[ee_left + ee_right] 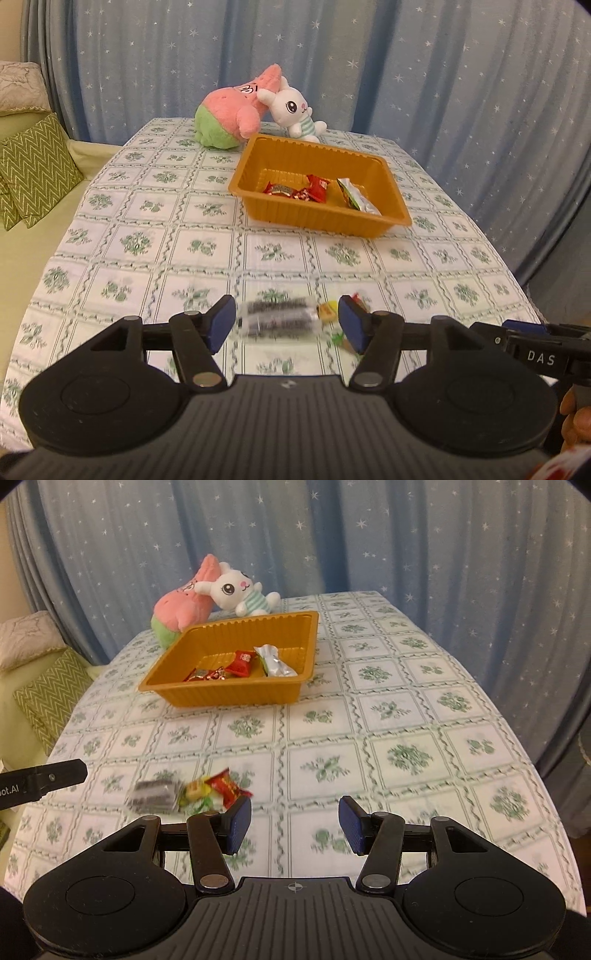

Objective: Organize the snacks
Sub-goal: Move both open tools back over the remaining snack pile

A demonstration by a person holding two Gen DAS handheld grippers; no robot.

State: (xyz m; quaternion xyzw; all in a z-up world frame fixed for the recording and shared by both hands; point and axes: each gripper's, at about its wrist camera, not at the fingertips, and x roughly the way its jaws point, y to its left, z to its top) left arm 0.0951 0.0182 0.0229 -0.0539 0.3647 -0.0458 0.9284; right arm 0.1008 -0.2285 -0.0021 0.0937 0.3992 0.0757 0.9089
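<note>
Left wrist: fingers (221,321) apart astride dark packet (279,317).

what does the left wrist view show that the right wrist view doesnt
Only the left wrist view shows the left gripper with its jaws apart around the dark snack packet, and a hand at the right edge.

Only the right wrist view shows the right gripper, open over bare tablecloth, and the loose red wrapper in full.

Both show the orange tray holding snacks, the pink plush and the white bunny.
</note>
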